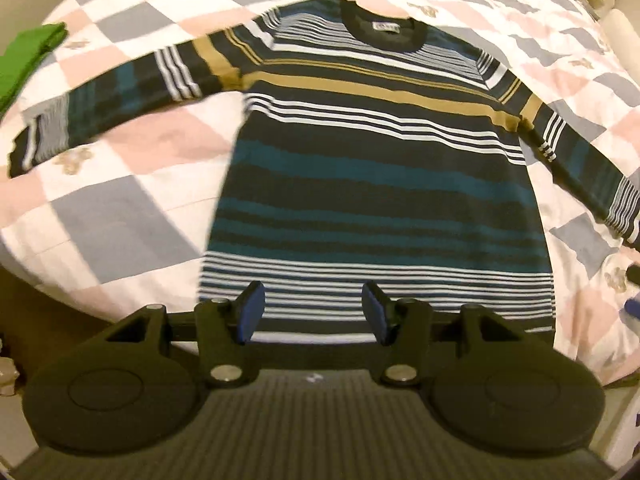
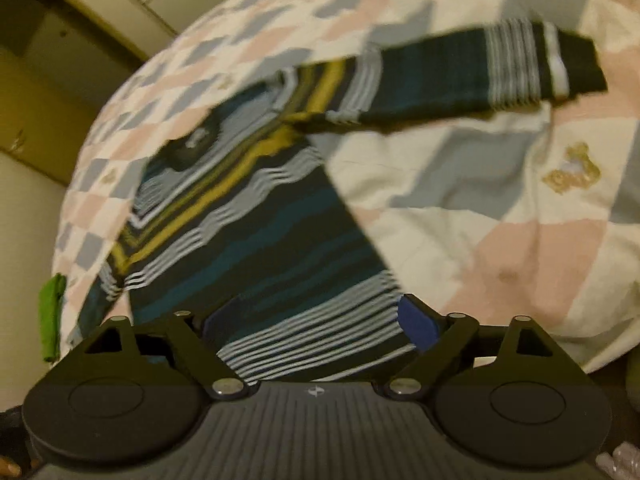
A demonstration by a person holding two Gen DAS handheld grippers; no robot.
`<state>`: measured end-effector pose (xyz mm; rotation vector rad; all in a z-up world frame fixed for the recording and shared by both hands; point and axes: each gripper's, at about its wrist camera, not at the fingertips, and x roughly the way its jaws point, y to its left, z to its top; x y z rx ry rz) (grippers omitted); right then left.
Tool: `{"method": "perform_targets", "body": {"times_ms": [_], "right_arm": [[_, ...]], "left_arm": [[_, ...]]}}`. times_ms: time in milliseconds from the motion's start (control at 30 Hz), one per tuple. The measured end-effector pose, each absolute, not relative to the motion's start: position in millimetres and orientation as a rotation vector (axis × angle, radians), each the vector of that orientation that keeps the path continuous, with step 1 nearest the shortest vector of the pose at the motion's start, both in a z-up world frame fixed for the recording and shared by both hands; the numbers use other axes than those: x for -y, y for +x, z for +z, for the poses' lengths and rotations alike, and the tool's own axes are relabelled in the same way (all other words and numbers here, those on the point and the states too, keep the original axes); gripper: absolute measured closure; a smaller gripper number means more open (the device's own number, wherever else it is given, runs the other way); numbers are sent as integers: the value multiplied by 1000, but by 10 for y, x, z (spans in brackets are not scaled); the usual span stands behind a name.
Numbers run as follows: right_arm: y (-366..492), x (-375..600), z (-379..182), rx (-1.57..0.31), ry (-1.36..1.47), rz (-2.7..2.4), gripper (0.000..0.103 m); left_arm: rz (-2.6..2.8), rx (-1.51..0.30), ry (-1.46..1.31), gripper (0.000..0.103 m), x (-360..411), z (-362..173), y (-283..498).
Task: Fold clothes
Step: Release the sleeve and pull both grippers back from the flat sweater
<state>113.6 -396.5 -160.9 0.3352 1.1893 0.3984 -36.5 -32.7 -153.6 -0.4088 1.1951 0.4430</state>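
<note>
Patchwork bed quilt of pink, grey and white squares [image 1: 120, 208] forms the working surface, with pale cupboard fronts [image 2: 60, 40] behind it in the right wrist view. On the quilt lies a long-sleeved knitted sweater striped in dark navy, teal, white and mustard [image 1: 376, 184], spread flat and face up, black round collar [image 1: 380, 30] away from the camera and hem nearest it. Both sleeves extend outward and slightly down; the cuff seen in the right wrist view [image 2: 560, 60] is dark with a white band. The left gripper [image 1: 314, 312] hovers just over the hem, blue-padded fingers [image 1: 252, 312] spread apart and empty. The right gripper [image 2: 316, 328] is opened wide above the hem's corner, the striped fabric showing between its fingers; contact cannot be judged through motion blur. A folded green cloth [image 1: 28, 60] rests near the quilt's edge, well apart from the sweater.
</note>
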Motion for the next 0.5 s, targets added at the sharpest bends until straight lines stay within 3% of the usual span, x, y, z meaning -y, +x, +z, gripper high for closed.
{"method": "perform_targets", "body": {"times_ms": [233,500], "right_arm": [[876,3647,-1208,-1130,228,502,8],[383,3764,-1139,-1131,144,575,7]], "left_arm": [[481,-1151,-380,45,472,-1244,-693],[516,-1141,-361,42,953,-1088,-1057]]}}
